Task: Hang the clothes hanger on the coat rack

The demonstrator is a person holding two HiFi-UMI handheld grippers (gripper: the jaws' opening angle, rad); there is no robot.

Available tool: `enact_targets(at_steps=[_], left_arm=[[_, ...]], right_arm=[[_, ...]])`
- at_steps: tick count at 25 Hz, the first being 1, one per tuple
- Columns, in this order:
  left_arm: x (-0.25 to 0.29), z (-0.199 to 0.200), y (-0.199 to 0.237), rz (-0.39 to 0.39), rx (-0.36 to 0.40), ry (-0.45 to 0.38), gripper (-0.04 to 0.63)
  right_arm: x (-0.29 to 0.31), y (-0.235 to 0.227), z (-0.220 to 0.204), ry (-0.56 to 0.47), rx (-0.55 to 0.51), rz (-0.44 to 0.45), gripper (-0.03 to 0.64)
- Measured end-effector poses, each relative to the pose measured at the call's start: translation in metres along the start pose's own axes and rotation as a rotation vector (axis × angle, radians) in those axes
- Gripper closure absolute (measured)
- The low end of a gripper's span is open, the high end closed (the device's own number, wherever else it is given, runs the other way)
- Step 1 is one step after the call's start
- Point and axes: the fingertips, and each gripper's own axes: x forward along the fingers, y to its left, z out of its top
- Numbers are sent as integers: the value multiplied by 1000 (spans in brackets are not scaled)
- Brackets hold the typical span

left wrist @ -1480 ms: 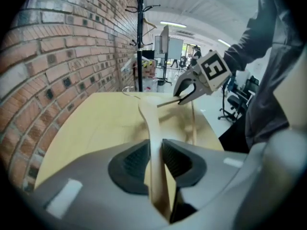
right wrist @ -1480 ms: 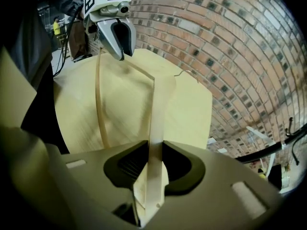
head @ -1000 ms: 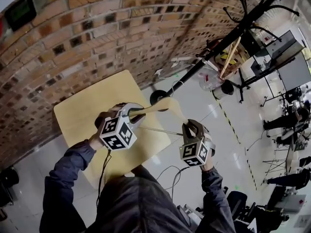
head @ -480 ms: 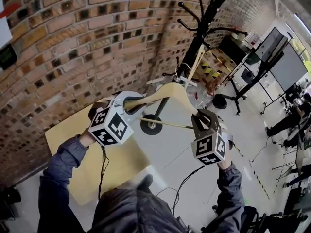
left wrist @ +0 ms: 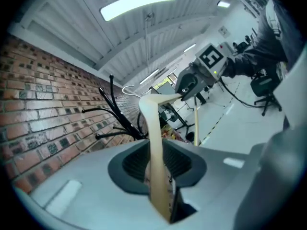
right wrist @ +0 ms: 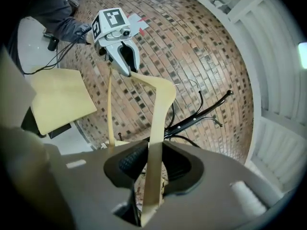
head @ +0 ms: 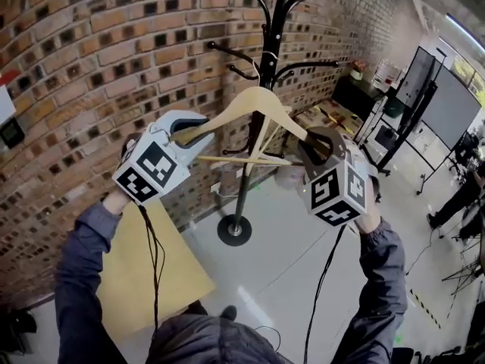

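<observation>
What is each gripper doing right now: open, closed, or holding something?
Left gripper: closed on one end of the pale wooden clothes hanger.
Right gripper: closed on the other end of the same hanger.

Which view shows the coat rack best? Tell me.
Head view: the coat rack shows from base to upper hooks. Left gripper view catches only some hook arms; right gripper view only part of the pole, behind the hanger.

The clothes hanger (head: 258,97) is held before the coat rack (head: 274,21), its ends in the left hand-held gripper (head: 189,131) and right hand-held gripper (head: 314,144). The rack is backed by the brick wall (head: 114,51); the worktop (head: 163,271) lies lower left.
</observation>
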Motion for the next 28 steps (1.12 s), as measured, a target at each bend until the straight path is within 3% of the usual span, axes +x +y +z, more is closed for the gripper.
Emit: enact_targets(at_steps=[9, 13, 16, 22, 25, 28], left_arm=[[47, 59, 111, 100, 104, -4, 511], [64, 77, 158, 139, 110, -26, 511], [81, 81, 180, 126, 97, -33, 511], [131, 75, 204, 97, 101, -15, 511], [162, 50, 190, 53, 78, 3, 511], [185, 21, 179, 96, 134, 45, 511]], right_arm=[[47, -117, 9, -33, 23, -102, 517], [67, -167, 20, -35, 6, -150, 517], [82, -189, 19, -28, 16, -150, 517], [127, -204, -9, 11, 53, -133, 517], [150, -191, -30, 42, 47, -106, 517], [173, -169, -44, 49, 48, -77, 517]])
